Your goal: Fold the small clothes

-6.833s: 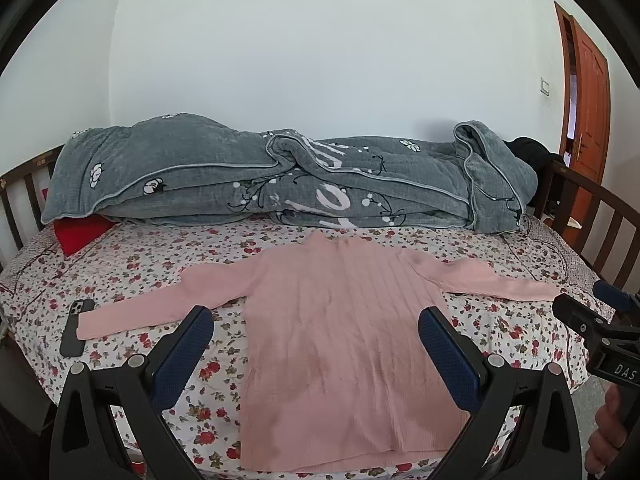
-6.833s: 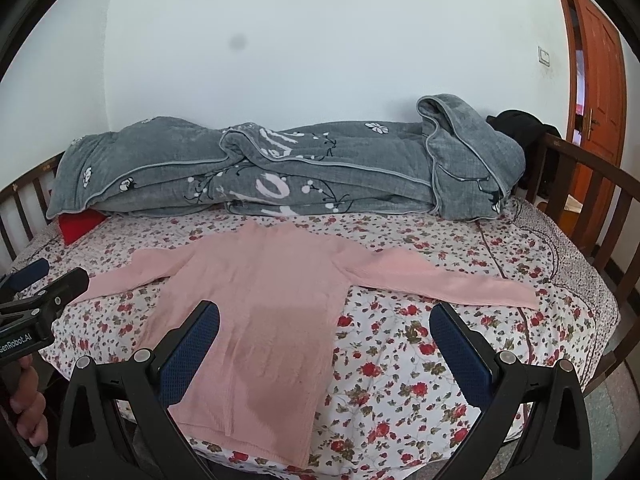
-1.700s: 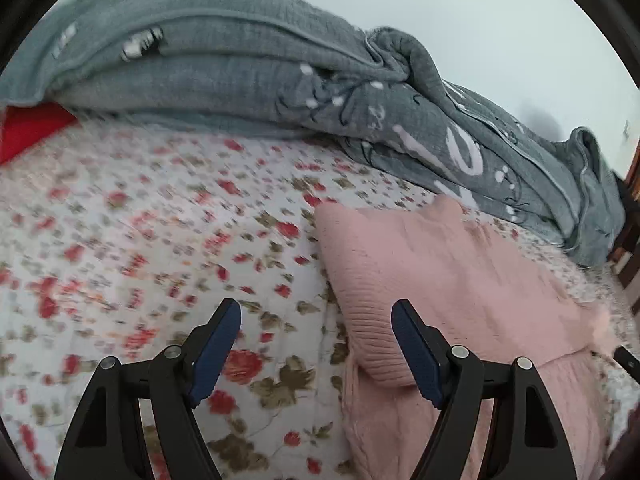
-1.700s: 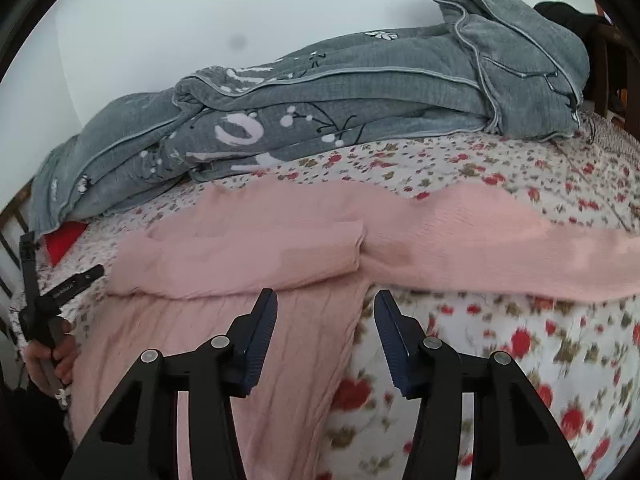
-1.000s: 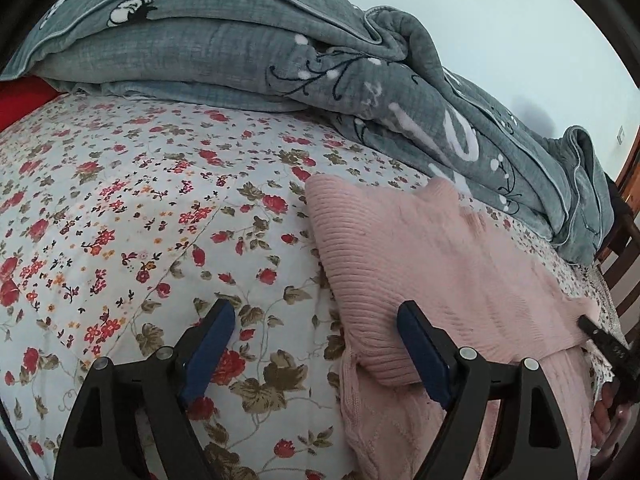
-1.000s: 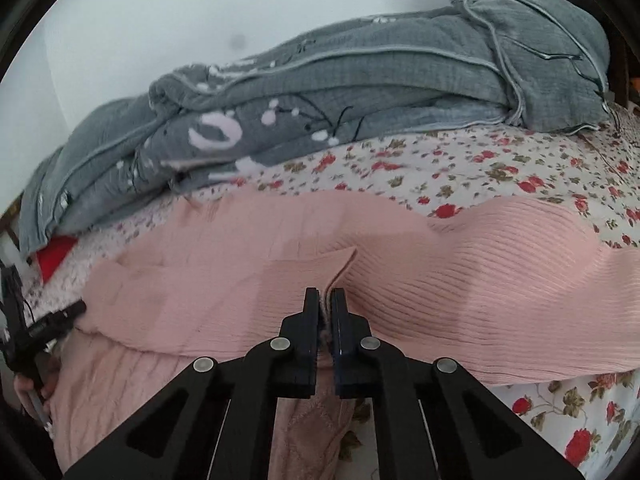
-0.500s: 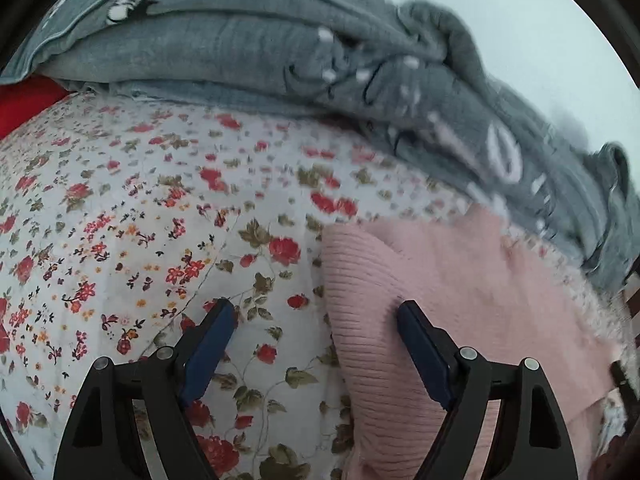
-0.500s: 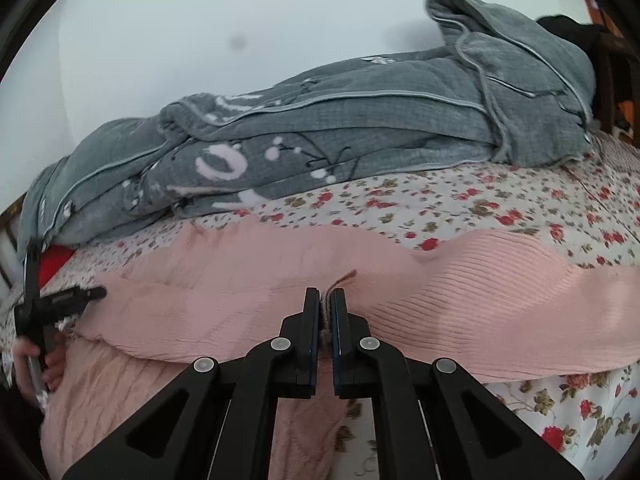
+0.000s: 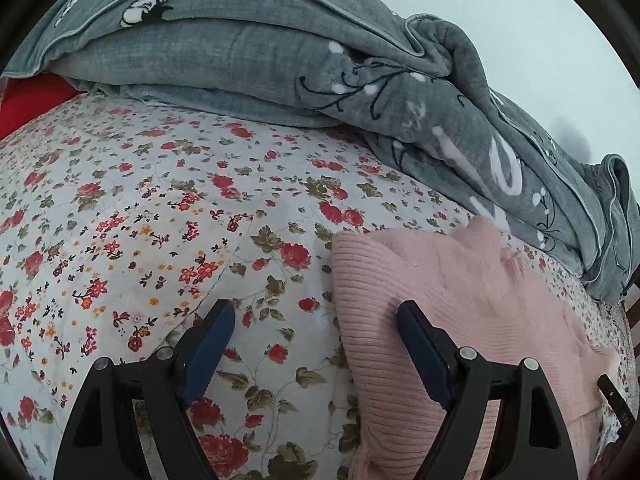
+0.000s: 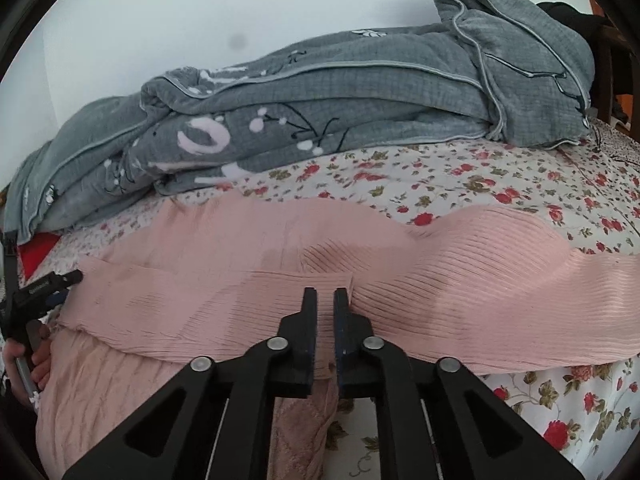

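- Where the left wrist view looks down, one left tool [image 9: 316,344] hangs with its two blue pads [image 9: 208,344] spread wide and nothing between them.
- One pink sweater [image 9: 460,304] lies flat on the bed's floral sheet [image 9: 140,220]; its folded ribbed edge sits just behind the right-hand pad, contact cannot be told.
- One grey quilt [image 9: 280,68] is piled along the far side of the bed; one red item [image 9: 28,100] shows at the left under its end.
- At the lower right edge, a dark tip of the other tool is partly visible.
- Right wrist view: one right tool [image 10: 325,300], its jaws nearly together and opening at this moment, a narrow gap showing; the cuff of the folded sleeve [image 10: 200,300] lies between them.
- Same sweater [image 10: 460,280] spreads across the bed, one sleeve laid over the body, the other running off to the right.
- One hand [image 10: 28,360] at the far left holds the left tool [image 10: 60,280] at the sweater's edge.
- Quilt [image 10: 360,92] count: one; sheet [image 10: 520,184] count: one.
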